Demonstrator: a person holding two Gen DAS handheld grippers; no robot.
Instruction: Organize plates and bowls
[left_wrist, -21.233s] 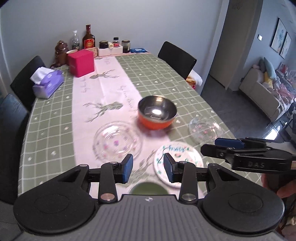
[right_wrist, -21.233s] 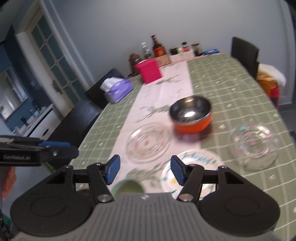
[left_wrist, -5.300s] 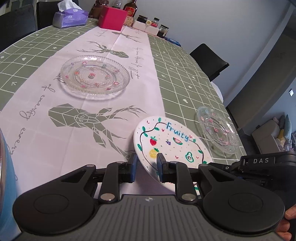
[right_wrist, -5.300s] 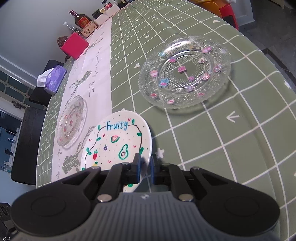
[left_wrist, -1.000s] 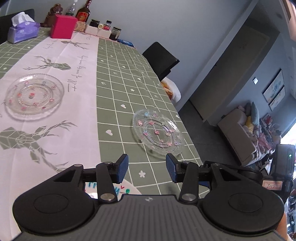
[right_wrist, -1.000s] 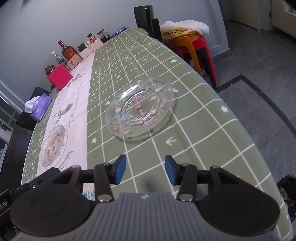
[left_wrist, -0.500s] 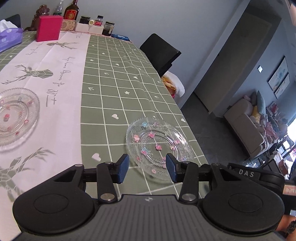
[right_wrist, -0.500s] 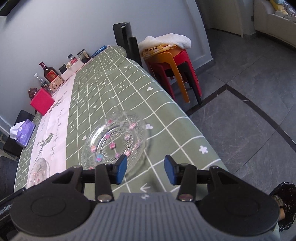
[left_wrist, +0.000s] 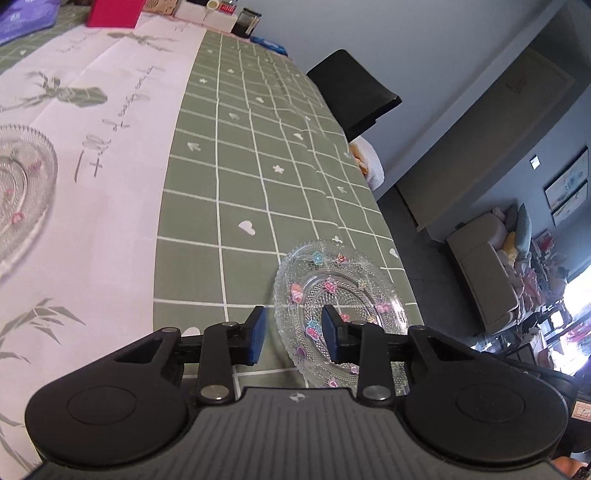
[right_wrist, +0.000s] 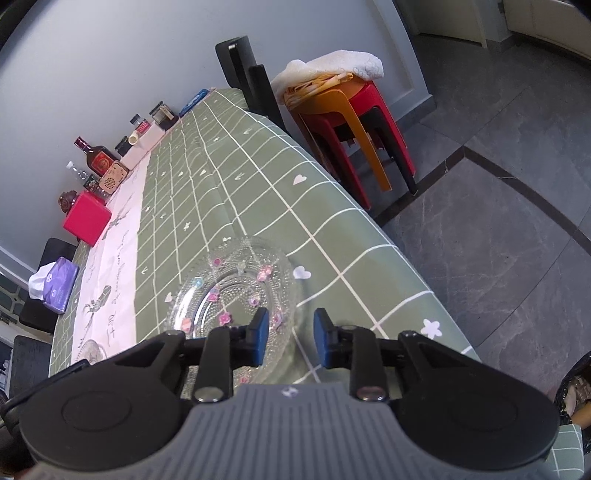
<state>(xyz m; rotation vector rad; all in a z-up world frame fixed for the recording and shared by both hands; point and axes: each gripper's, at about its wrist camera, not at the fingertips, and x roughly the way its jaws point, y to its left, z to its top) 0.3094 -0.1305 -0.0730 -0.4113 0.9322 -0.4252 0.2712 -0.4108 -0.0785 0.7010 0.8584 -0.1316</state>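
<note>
Glass plate (left_wrist: 341, 291) sits near the desk (left_wrist: 240, 177) edge. Left gripper (left_wrist: 293, 338) straddles the plate's near-left rim; right gripper (right_wrist: 286, 341) straddles its near-right rim. Both sets of jaws have just been closing, now narrowed, pads not yet pressing the glass. Second glass plate (left_wrist: 22, 184) lies well left of it.
</note>
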